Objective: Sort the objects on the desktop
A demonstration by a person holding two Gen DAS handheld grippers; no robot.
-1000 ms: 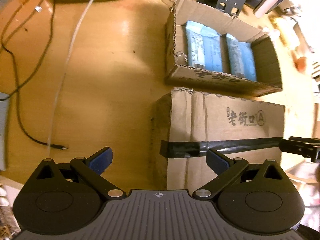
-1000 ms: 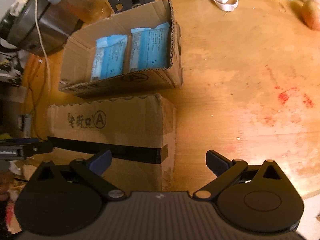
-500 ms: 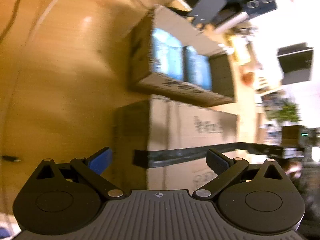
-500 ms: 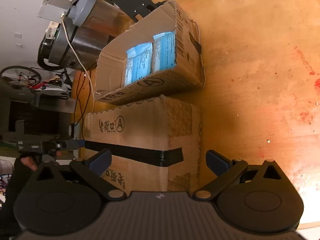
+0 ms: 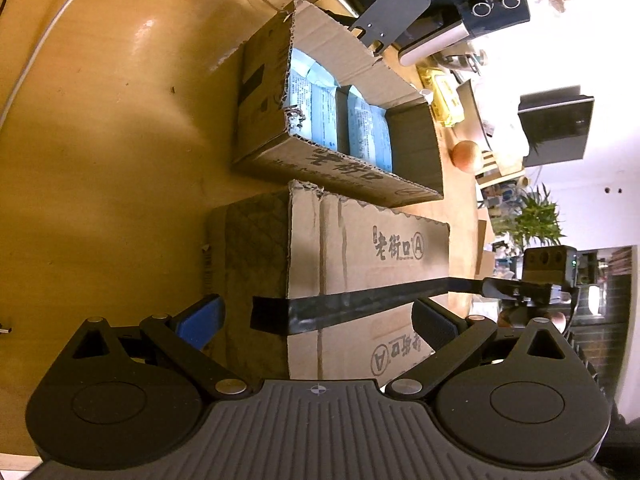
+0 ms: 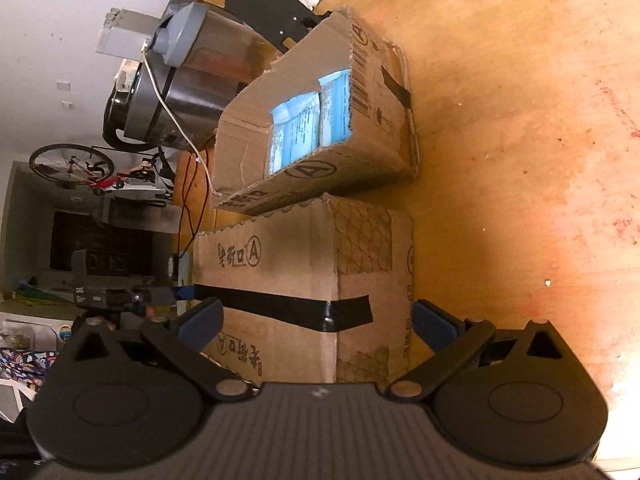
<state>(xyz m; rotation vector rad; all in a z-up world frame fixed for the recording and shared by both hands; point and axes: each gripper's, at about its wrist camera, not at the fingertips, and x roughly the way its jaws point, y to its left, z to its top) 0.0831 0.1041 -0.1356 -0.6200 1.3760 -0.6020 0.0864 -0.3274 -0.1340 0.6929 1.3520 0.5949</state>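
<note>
In the left wrist view, the left gripper [image 5: 316, 316] fills the bottom of the frame with its jaws apart and nothing between them. They straddle the near corner of a closed cardboard box [image 5: 360, 264] that sits at centre frame on the wooden worktop [image 5: 100, 160]. A strip of black tape [image 5: 352, 304] runs across the box and wraps round its corner. Just above it in the frame, touching or nearly so, stands an open cardboard box [image 5: 340, 120] holding two blue packets [image 5: 340, 120] side by side. At the right edge, level with the tape, the other gripper shows small and dark.

In the right wrist view, the right gripper [image 6: 316, 316] likewise has its jaws apart and empty, framing the closed box's other taped corner at lower centre. The open box is above it, and a metal kettle [image 6: 188, 92] with a white cord stands at upper left.
</note>
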